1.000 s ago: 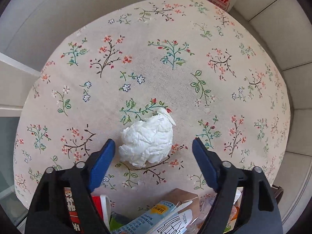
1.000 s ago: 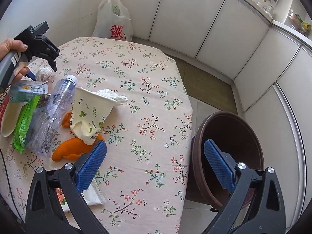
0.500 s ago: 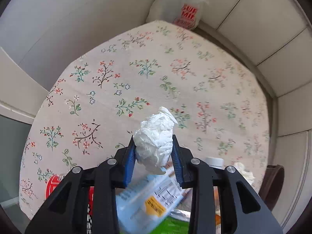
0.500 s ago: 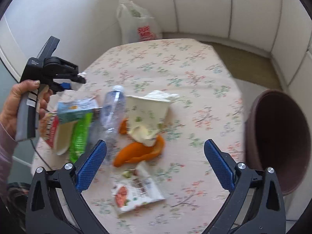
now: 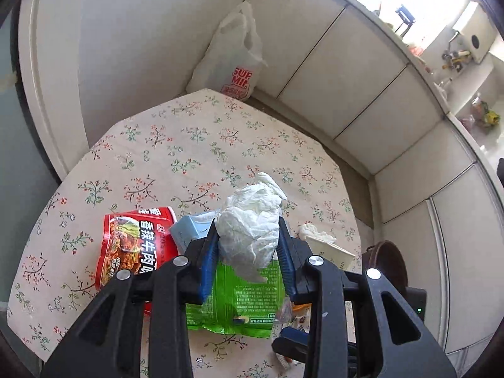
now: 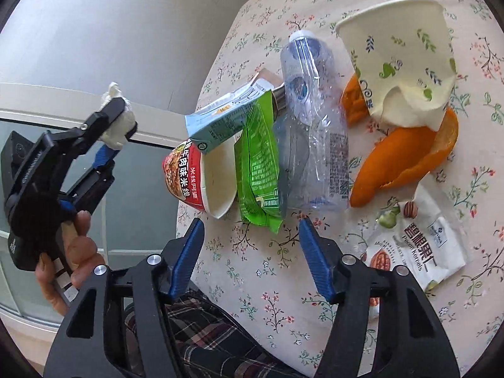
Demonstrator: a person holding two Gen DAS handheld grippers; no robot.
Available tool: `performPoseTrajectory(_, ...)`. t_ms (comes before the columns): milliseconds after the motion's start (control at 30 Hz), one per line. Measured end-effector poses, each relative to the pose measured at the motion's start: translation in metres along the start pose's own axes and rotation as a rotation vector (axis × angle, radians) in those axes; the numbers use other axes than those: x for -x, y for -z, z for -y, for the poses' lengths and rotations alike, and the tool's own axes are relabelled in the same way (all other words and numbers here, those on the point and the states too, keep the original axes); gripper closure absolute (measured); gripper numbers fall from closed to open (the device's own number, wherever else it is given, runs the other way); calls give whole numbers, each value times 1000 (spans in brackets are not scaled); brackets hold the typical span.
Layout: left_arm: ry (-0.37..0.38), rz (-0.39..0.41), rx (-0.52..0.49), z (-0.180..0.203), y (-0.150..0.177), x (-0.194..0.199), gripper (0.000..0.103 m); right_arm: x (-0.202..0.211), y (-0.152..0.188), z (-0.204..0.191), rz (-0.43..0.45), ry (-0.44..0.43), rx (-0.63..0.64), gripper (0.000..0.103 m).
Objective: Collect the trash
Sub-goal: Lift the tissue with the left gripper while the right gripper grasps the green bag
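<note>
Left hand-held gripper (image 5: 249, 245) clamped on crumpled tissue wad (image 5: 250, 230), lifted clear of the bench (image 5: 151, 157). Brown bin (image 5: 389, 263) lies ahead and to its right, beyond the bench edge.

Right hand-held gripper (image 6: 252, 242): jaws just been closing, part-open, nothing between. Green wrapper (image 6: 258, 170) just ahead, long axis running away from it; right is nearer.

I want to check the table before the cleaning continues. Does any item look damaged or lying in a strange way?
Yes. The paper cup is crushed and torn, lying on its side over orange peel. The plastic bottle is squashed flat, and the noodle bowl is tipped over.
</note>
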State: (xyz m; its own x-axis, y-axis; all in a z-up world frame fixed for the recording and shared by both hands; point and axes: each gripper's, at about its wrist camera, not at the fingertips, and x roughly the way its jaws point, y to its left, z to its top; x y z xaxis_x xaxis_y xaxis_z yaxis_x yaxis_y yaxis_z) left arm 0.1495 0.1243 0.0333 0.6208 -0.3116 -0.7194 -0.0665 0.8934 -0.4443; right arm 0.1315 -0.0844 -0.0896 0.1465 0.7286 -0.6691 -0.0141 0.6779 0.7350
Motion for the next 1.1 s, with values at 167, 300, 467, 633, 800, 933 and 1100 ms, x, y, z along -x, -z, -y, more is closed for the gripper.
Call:
performPoseTrajectory(167, 5, 35, -24, -2, -5, 9, 69, -15, -2, 8, 21, 30, -51, 52)
performPoseTrajectory(300, 2, -2, -25, -9, -2, -4, 69, -23, -7, 15, 17, 27, -77, 69)
performPoseTrajectory(467, 3, -32, 9, -19, 0, -14, 69, -22, -7, 8, 37, 65, -24, 90)
performPoseTrajectory(633, 6, -32, 13, -17, 0, -14, 69, -14, -5, -4, 66, 90, 50, 93)
performPoseTrajectory(800, 15, -13, -9, -9, 2, -12, 69, 9, 0, -20, 125, 121, 128, 94)
performPoseTrajectory(933, 18, -2, -15, -5, 5, -11, 69, 36, 8, -32, 189, 142, 177, 94)
performPoseTrajectory(1100, 20, -3, -11, -1, 9, -15, 69, 71, 16, -30, 266, 159, 200, 94)
